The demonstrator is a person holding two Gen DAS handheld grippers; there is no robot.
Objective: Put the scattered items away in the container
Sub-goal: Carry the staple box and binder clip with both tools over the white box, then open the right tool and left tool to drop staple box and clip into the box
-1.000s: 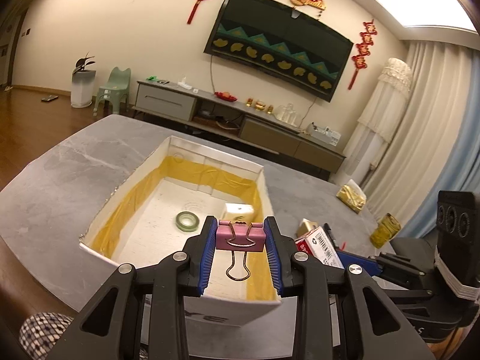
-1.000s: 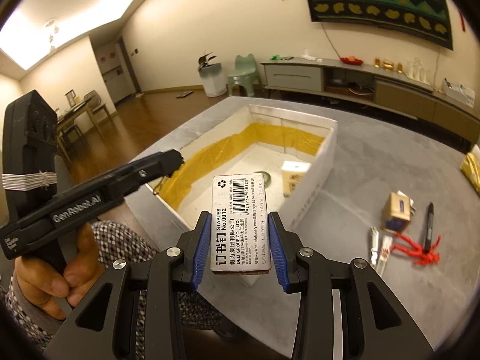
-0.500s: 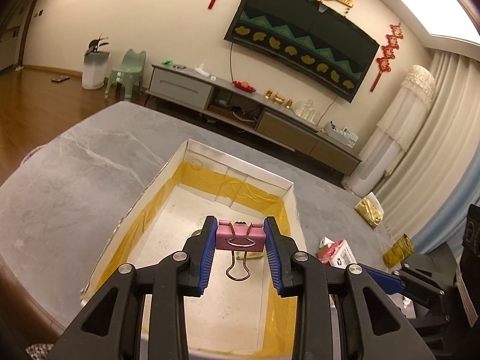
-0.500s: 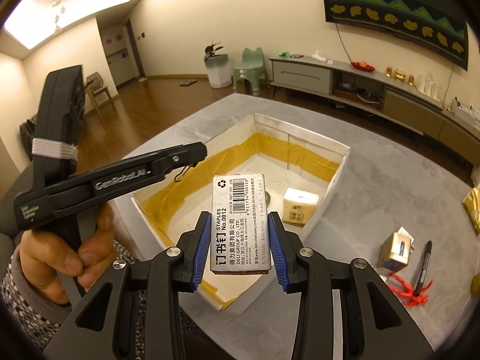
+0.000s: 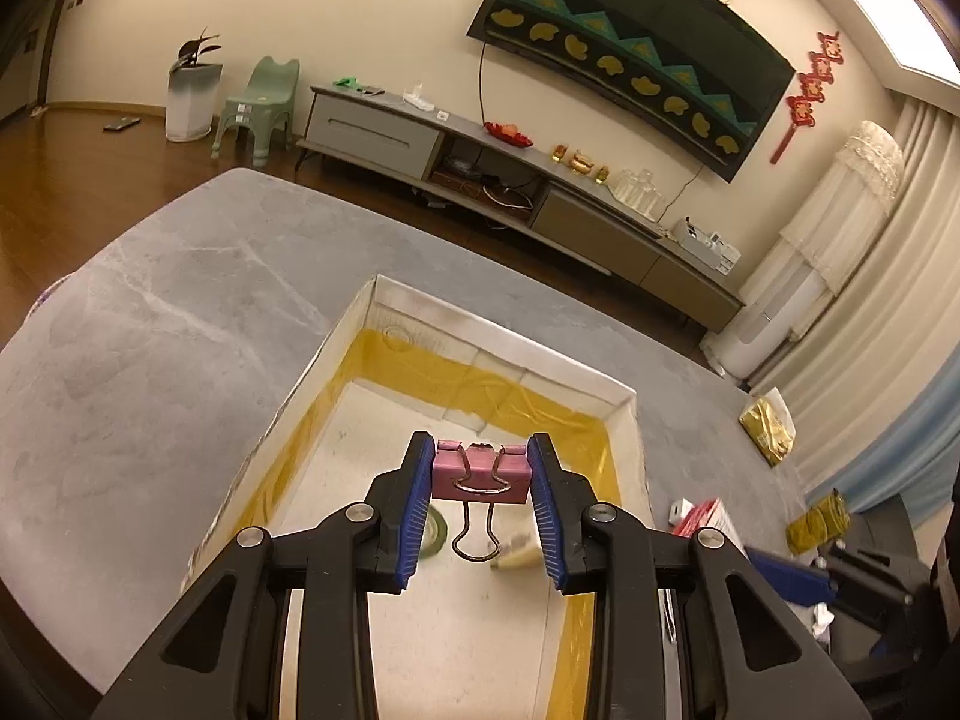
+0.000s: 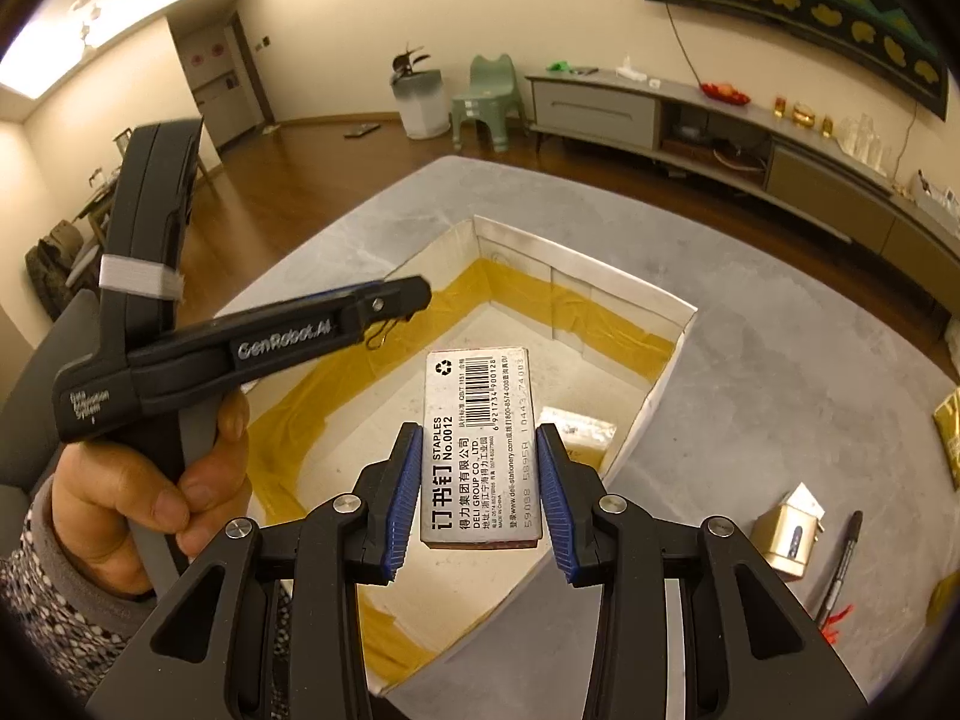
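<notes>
The box (image 5: 498, 360) lies open-topped directly under both my claws — nothing left but to let go downward. My right claw (image 6: 477, 483) clamps the staples pack (image 6: 477, 444) by its long sides, long axis pointing away from me. My left claw (image 5: 482, 480) pinches the pink clip (image 5: 482, 476) — wire loops hanging down over the floor.

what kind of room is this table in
Most likely a home living room: a long low grey media cabinet runs along the wall under a wide dark wall-mounted screen, with red hanging knot decorations and pale floor-length curtains nearby.
</notes>
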